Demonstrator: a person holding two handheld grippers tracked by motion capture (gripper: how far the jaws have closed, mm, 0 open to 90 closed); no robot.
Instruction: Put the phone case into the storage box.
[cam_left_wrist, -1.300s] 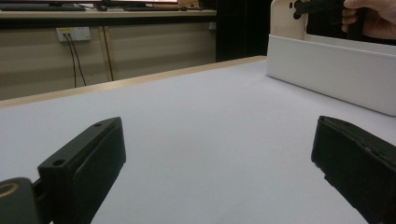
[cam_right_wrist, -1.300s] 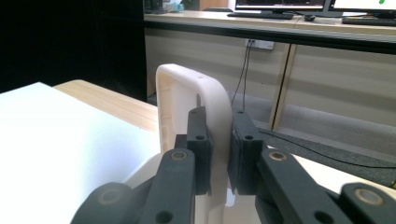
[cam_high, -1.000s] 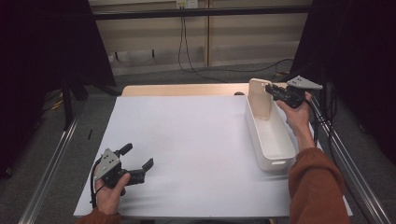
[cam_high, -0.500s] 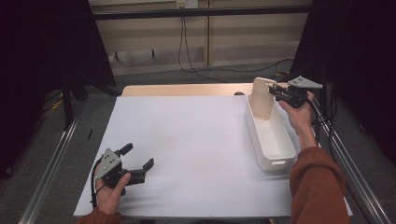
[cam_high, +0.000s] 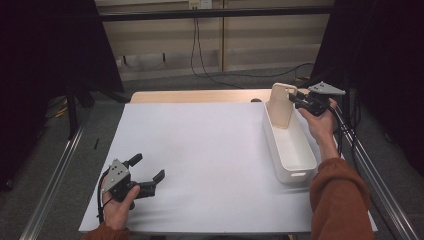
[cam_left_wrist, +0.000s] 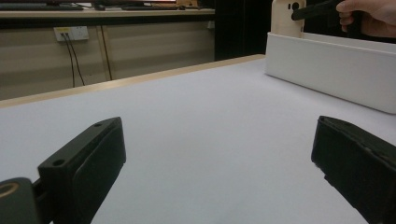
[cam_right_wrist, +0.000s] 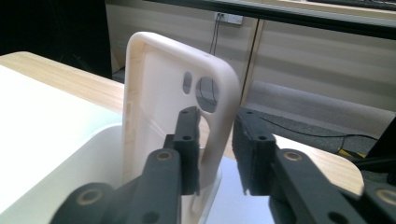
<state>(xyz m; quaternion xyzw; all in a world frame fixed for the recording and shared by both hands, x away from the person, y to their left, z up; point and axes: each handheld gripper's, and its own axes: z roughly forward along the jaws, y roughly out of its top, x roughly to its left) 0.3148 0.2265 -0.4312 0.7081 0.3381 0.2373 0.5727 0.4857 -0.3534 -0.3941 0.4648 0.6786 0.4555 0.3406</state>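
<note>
**Phone case stood on end in the bin as the right tool let go**

Phone case (cam_right_wrist: 173, 107): its long edge sat between the jaws of the right tool (cam_right_wrist: 217, 149), which had just been opening. In the right gripper view a gap showed between the right-hand pad and the case's rim, while the left-hand pad lay inside the shell, close against its inner face; whether it touched there could not be told. The grip looked released rather than firm. The case stood nearly upright at the far end of the white bin (cam_high: 290, 150), leaning against the end wall, camera cut-outs toward the top.

It read as a thin, cream-coloured moulded shell, light and somewhat flexible, with a smooth surface that could slip between hard pads. The raised side rim looked the best place to pinch, with 1 pad inside the shell and 1 outside, away from the cut-outs where the wall was weakest. Propped on its narrow end, it might well tip flat into the bin.

The left tool (cam_high: 147, 172) rested low on the white tabletop (cam_high: 210, 160), well apart from the bin, its 2 jaws spread wide with nothing between them.
</note>
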